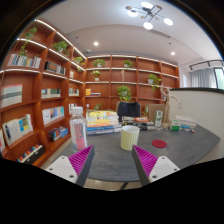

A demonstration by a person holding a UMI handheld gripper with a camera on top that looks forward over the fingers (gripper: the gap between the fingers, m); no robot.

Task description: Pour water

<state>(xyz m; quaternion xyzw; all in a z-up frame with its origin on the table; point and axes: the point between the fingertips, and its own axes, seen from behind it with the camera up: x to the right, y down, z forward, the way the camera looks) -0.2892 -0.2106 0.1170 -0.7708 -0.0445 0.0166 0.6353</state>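
At the bottom centre of the frame the gripper [113, 160] is seen with its two fingers held apart, nothing pressed between them; one magenta pad [81, 159] shows at lower left and one [146, 160] at lower right. A bare stretch of the grey round table [112, 165] lies between the fingers, and its curved near edge runs just beneath them. Just ahead of the fingers, slightly right of centre, one pale cup [129, 137] stands upright on the table, apart from both fingers. To its left, near the table's left edge, one clear bottle [78, 134] with a pink cast is seen upright. Open tabletop is left between the bottle and the cup. One red round object [159, 144] lies flat at centre right, beside the right finger. Beyond the cup, a stack of books [101, 122] is set at the table's far side, with small items to its right that cannot be made out. Wooden bookshelves [40, 90] fill the left and the back wall, and ceiling lights [147, 12] are seen at the upper right.
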